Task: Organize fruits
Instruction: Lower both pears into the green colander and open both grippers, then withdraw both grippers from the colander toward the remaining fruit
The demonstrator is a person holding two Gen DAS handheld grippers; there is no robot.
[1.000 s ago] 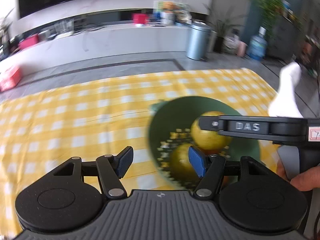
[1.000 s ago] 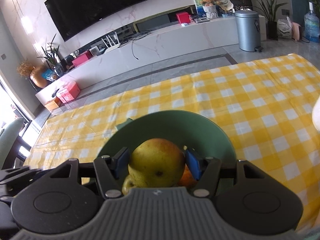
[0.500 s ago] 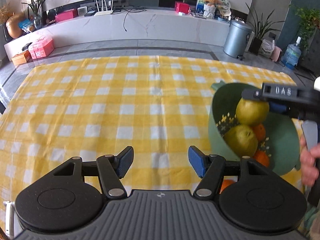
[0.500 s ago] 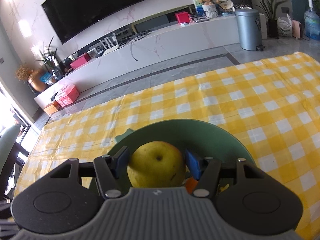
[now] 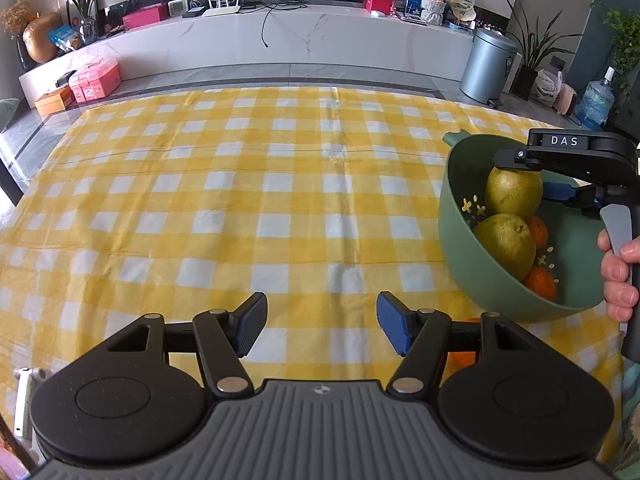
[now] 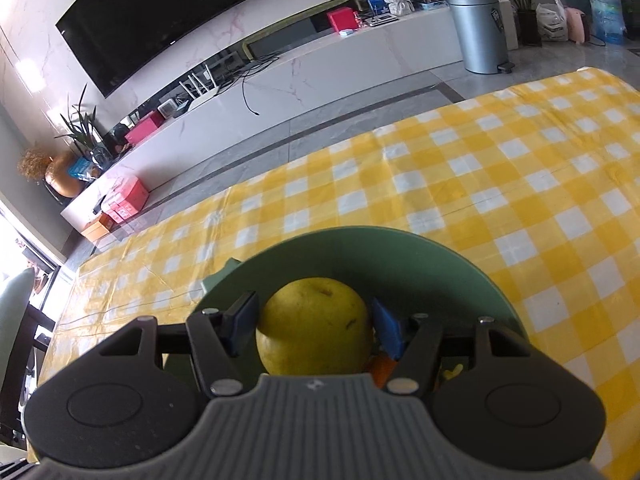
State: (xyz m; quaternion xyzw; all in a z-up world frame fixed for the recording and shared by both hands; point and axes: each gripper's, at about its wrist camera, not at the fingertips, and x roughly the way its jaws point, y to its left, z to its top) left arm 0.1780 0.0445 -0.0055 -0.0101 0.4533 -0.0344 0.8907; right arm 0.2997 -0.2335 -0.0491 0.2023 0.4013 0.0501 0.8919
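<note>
Our right gripper is reaching into the green colander, its blue-padded fingers closing around a yellow pear; the pads are sitting against the fruit's two sides, the grip appearing firm. Seen from our left-hand camera, that same pear is sitting topmost in the colander, with the right gripper coming in from the right edge and a person's hand wrapping its handle. Below it a second pear is lying against the colander's near wall, and two oranges are resting beside and beneath it. Our left gripper is hanging open and empty over the yellow-and-white checked tablecloth, its pads standing wide apart with bare cloth between them. Another orange is lying on the cloth just behind the left gripper's right finger linkage, mostly hidden. The colander is standing near the cloth's right edge; beyond the table we are seeing a marble media bench and a grey pedal bin.
</note>
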